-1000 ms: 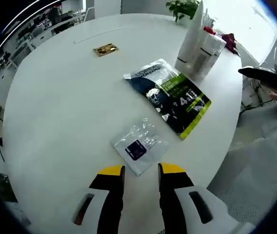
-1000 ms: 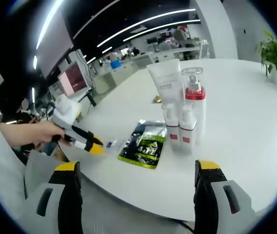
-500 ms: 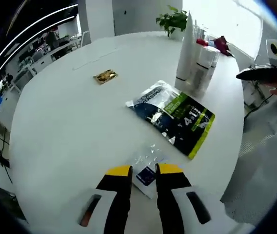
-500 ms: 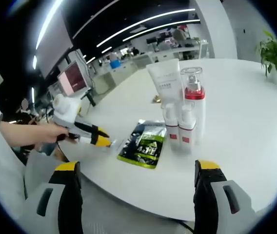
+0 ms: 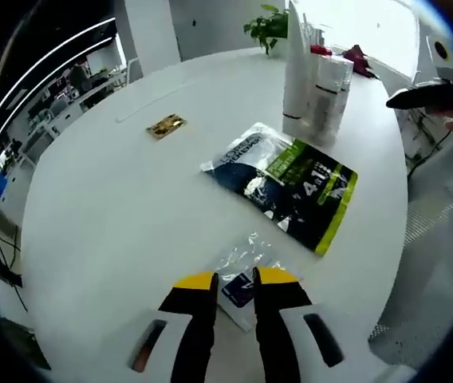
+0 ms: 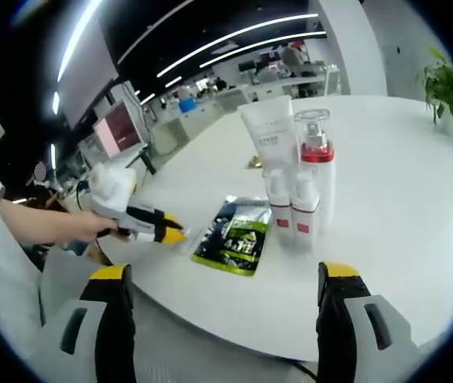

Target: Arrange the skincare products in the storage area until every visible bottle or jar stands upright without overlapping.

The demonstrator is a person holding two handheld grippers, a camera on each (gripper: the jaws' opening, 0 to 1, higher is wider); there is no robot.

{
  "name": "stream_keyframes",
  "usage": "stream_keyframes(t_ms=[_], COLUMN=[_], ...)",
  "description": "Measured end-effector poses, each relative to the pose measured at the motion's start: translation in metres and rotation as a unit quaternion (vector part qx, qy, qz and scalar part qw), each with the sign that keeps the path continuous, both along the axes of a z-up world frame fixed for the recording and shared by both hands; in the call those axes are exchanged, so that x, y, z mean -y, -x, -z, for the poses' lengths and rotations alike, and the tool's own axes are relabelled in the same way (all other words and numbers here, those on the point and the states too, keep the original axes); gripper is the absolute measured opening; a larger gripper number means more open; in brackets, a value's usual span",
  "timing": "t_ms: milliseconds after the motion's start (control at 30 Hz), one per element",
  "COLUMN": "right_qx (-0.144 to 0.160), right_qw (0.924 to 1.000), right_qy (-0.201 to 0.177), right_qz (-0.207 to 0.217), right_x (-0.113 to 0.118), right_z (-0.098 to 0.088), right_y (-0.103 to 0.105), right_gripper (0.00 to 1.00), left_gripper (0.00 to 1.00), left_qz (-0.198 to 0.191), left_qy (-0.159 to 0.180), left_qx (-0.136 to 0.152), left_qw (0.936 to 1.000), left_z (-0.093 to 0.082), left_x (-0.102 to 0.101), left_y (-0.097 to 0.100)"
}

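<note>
The tube, pump bottle and two small bottles already stand upright ahead of my right tool, whose jaws are wide apart and empty. Left to place: the clear sachet my left tool is pinching, jaws nearly together. Beyond it, the green pouch lies flat on the counter, between sachet and bottles.
</note>
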State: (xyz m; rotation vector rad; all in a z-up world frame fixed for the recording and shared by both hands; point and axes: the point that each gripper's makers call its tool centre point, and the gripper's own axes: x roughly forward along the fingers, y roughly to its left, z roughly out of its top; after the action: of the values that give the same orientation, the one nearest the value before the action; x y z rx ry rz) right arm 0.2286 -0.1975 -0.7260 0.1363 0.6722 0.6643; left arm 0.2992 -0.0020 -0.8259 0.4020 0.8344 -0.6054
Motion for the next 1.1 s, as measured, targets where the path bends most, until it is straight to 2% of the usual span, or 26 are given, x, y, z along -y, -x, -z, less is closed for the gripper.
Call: stream_keyframes(t_ms=[400,500,733,833,1033,1100], right_qx=[-0.002,-0.002,-0.002,-0.003,-0.003,-0.003], right_qw=[1.0,1.0,1.0,1.0,1.0,1.0], right_qy=[-0.003,-0.003,-0.004,-0.005,-0.005,-0.005], right_qz=[0.0,0.0,-0.001,-0.001,-0.001,-0.001], right_x=[0.002,0.001,-0.001,-0.002,-0.003,-0.003], right_z=[0.003,0.002,0.0,-0.002,-0.003,-0.003], right_y=[-0.002,-0.001,0.001,0.002,0.002,0.002], right_gripper=[0.95,0.95,0.95,0.95,0.95,0.95], left_gripper=[0.18,0.18,0.21,0.34,0.33,0.33], left_qz=[-0.079,-0.089,-0.129,-0.123,-0.093,-0.06], left_qy=[-0.004,-0.006,0.02,0.035,0.038,0.037], left_qx=[0.017,0.019,0.001,-0.001,0.003,0.007], left_qw=[0.9967,0.9959,0.9914,0.9918,0.995,0.9975], left_z=[0.001,0.001,0.002,-0.003,-0.01,-0.013], left_x=[0.003,0.001,-0.001,0.004,0.001,0.006], left_y=[-0.003,-0.003,-0.003,-0.005,0.002,0.005])
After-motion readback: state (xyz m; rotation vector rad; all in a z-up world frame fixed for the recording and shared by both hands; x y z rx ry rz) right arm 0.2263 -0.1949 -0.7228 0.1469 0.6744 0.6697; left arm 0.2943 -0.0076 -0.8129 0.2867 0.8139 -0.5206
